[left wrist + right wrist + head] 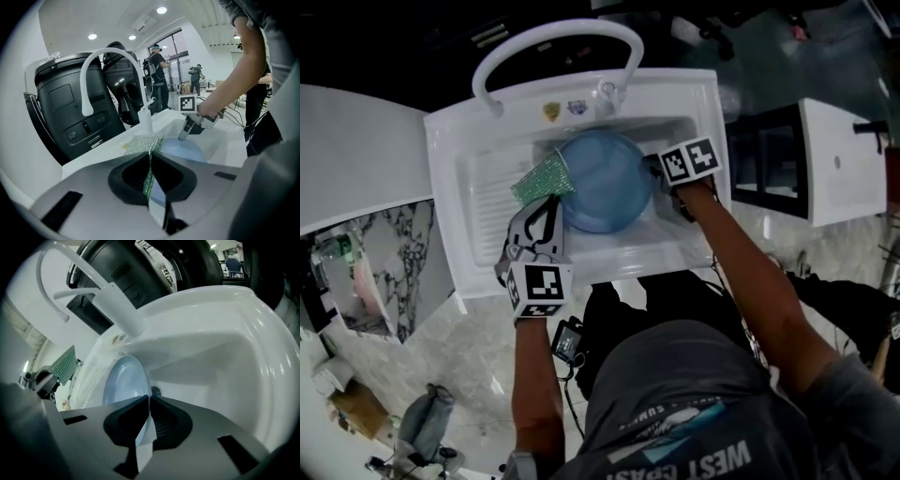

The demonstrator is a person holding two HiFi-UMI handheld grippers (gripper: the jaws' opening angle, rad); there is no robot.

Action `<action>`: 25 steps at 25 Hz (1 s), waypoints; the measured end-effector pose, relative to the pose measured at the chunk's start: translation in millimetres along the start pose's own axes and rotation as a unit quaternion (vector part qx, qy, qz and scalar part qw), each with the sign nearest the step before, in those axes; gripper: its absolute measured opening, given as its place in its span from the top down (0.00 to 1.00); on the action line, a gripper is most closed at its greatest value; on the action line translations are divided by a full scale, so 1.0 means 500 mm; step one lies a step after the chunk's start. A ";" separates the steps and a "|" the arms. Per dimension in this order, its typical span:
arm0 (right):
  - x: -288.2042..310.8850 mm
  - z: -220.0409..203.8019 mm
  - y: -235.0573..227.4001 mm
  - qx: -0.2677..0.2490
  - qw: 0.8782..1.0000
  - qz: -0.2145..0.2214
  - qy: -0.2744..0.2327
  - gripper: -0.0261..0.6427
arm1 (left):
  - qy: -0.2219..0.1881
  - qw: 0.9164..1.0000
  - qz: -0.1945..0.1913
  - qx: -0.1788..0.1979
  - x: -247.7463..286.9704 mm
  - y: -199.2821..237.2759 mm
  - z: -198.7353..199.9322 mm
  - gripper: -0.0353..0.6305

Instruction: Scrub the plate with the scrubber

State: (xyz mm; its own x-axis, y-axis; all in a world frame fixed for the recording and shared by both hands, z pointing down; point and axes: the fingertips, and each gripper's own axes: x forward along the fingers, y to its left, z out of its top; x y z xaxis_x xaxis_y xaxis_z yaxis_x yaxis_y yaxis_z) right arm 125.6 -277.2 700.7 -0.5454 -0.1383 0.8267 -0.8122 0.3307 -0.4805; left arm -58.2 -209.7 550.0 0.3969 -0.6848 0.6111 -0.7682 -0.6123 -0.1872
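A round blue plate (605, 183) stands tilted in the basin of a white sink (450, 141). My right gripper (661, 176) is shut on the plate's right rim; in the right gripper view the rim (140, 437) runs between the closed jaws of the right gripper (149, 398), and the plate's face (123, 380) shows beyond them. My left gripper (551, 199) is shut on a green sparkly scrubber (544, 178), which sits at the plate's left edge. In the left gripper view the scrubber (146, 143) sticks out past the left gripper (151, 157) over the plate (187, 151).
A white arched faucet (553, 42) rises behind the basin. A ribbed drainboard (483, 202) lies left of the basin. The drain (155, 392) shows behind the plate. A black machine (70, 108) stands behind the sink, and people stand far off.
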 end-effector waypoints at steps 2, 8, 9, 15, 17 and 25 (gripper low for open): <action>-0.022 -0.006 0.014 0.020 1.000 0.016 -0.012 0.91 | 0.001 1.000 -0.007 0.006 -0.001 -0.006 0.004 0.91; -0.081 -0.018 0.061 0.044 0.998 0.040 -0.036 0.91 | 0.010 0.999 -0.025 0.028 0.011 -0.025 0.014 0.91; -0.088 -0.018 0.067 0.045 0.997 0.042 -0.039 0.91 | 0.013 0.999 -0.028 0.034 0.016 -0.028 0.016 0.91; -0.131 -0.010 0.121 0.057 0.994 0.066 -0.059 0.91 | 0.040 0.993 -0.058 0.099 0.062 -0.075 0.028 0.91; -0.148 -0.004 0.143 0.058 0.993 0.078 -0.069 0.91 | 0.044 0.988 -0.077 0.127 0.080 -0.105 0.036 0.91; -0.198 0.021 0.147 0.058 0.991 0.068 -0.102 0.90 | 0.047 0.966 -0.162 0.193 0.060 -0.252 0.024 0.91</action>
State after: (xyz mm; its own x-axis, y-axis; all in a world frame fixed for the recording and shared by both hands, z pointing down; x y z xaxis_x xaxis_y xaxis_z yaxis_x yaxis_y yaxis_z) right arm 117.5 -248.9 580.4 -0.6716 -0.2899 0.6818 -0.7408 0.2517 -0.6228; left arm 56.3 -157.9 582.9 0.5239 -0.4036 0.7500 -0.3580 -0.9034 -0.2360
